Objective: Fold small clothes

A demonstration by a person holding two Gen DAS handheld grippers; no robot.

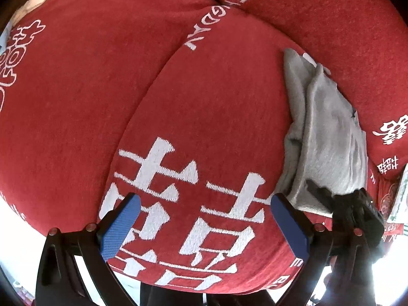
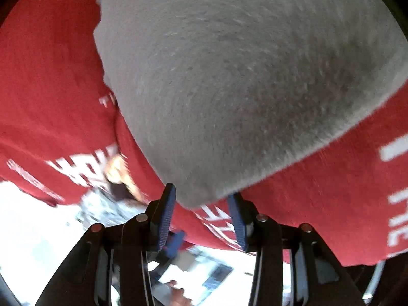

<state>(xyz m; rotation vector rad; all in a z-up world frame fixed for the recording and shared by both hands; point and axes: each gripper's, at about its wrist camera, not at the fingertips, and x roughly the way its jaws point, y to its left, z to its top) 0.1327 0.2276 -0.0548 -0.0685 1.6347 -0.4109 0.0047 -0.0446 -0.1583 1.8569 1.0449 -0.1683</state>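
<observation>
A small grey garment [image 1: 329, 132] lies folded on a red blanket [image 1: 76, 107] with white characters, at the right of the left wrist view. My left gripper [image 1: 204, 224] is open and empty over the blanket, left of the garment. The right gripper's black body [image 1: 357, 211] shows at the garment's near edge in that view. In the right wrist view the grey garment [image 2: 229, 89] fills most of the frame. My right gripper [image 2: 201, 204] is open, its blue pads [image 2: 167, 211] on either side of the garment's near corner, not closed on it. This view is blurred.
The red blanket [image 2: 51, 102] covers the whole work surface and drops off at its near edge. Below the edge are a bright floor [image 2: 25, 229] and some patterned items. More printed fabric [image 1: 390, 204] lies at the far right.
</observation>
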